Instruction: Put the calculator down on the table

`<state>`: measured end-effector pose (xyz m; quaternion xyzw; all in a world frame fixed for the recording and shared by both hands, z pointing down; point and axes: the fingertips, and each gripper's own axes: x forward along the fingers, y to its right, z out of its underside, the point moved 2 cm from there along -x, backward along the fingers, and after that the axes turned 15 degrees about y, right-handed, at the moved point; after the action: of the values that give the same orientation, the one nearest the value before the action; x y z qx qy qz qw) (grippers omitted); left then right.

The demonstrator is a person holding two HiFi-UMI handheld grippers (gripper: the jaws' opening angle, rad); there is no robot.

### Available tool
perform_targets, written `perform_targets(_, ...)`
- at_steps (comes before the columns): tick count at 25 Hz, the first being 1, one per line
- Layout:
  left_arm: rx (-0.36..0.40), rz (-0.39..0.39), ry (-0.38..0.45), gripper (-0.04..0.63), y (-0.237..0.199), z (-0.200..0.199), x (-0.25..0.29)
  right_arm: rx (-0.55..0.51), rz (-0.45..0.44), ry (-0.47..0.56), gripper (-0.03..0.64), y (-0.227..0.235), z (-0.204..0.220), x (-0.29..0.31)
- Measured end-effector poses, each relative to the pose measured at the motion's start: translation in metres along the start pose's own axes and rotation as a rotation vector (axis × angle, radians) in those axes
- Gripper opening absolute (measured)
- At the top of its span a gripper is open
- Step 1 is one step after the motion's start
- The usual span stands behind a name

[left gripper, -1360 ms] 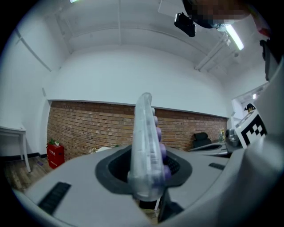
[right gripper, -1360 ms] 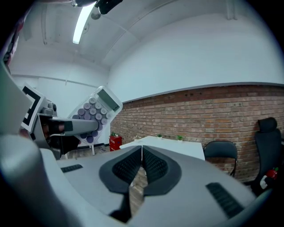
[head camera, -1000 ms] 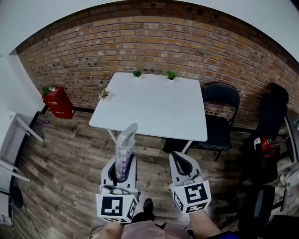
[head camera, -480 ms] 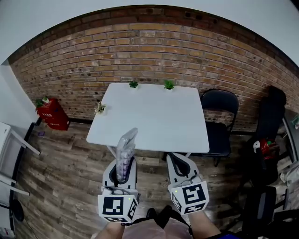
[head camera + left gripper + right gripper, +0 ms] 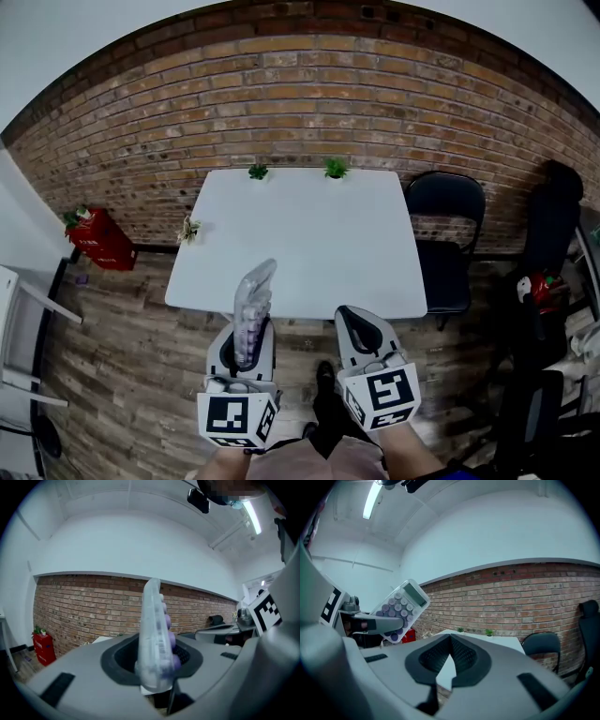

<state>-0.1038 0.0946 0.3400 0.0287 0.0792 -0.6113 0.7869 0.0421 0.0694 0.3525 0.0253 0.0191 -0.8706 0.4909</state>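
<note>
A pale calculator (image 5: 251, 302) with purple round keys stands on edge, with my left gripper (image 5: 247, 330) shut on its lower end. In the left gripper view the calculator (image 5: 154, 634) rises edge-on from between the pads. From the right gripper view its keys and screen (image 5: 401, 607) show at the left. My right gripper (image 5: 354, 319) is level beside the left one, shut with nothing in it; its pads meet at the tip (image 5: 450, 641). Both grippers hang over the wooden floor, just short of the near edge of the white table (image 5: 309, 234).
Two small green plants (image 5: 258, 172) (image 5: 335, 168) stand at the table's far edge, and a third plant (image 5: 188, 228) at its left edge. A black chair (image 5: 445, 234) is to the right of the table. A red box (image 5: 94, 239) sits by the brick wall. Dark bags (image 5: 548, 225) are at the far right.
Both grippers have come forward toward the table, whose near edge now lies just ahead of the fingertips. The calculator stays gripped the same way.
</note>
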Motion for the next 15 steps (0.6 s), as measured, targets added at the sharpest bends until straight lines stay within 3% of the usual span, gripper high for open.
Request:
perform_targets(9, 0.015, 0.0, -0.055, 0.132, -0.015, 0.029, 0.085, 0.051, -0.012, -0.019, 0.003, 0.052, 0.024, 0.08)
perform_targets(15, 0.023, -0.002, -0.058, 0.132, -0.025, 0.034, 0.149, 0.062, -0.04, 0.007, 0.003, 0.088, 0.017, 0.141)
